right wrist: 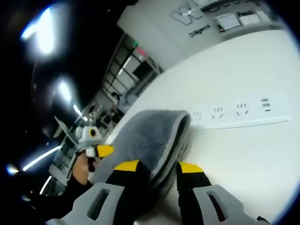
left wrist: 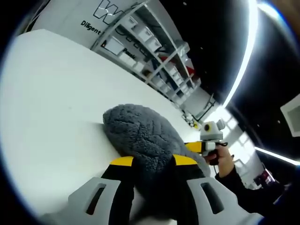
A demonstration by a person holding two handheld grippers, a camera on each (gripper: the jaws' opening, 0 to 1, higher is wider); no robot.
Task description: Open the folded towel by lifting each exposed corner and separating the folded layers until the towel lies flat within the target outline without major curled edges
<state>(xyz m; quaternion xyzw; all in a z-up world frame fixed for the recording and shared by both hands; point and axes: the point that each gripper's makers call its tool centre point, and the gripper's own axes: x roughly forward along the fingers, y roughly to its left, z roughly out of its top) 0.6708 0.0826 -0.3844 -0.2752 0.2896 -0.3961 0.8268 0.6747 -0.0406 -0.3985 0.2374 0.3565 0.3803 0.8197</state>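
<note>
We see the left hand-held gripper [left wrist: 153, 161] clamped on the grey towel [left wrist: 140, 133], and the right hand-held gripper [right wrist: 159, 166] likewise gripping its folded edge. The towel rests on the white tabletop [left wrist: 51, 93], beside a power strip [right wrist: 239, 112]. Shelves [left wrist: 154, 56] stand beyond; bare tabletop surrounds the towel.

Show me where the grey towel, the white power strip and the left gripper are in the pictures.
grey towel [left wrist: 140, 136]: left gripper view, on its fuzzy upper surface.
white power strip [right wrist: 243, 115]: right gripper view, middle of its socket face.
left gripper [left wrist: 152, 161]: left gripper view, between its yellow-tipped jaws.
</note>
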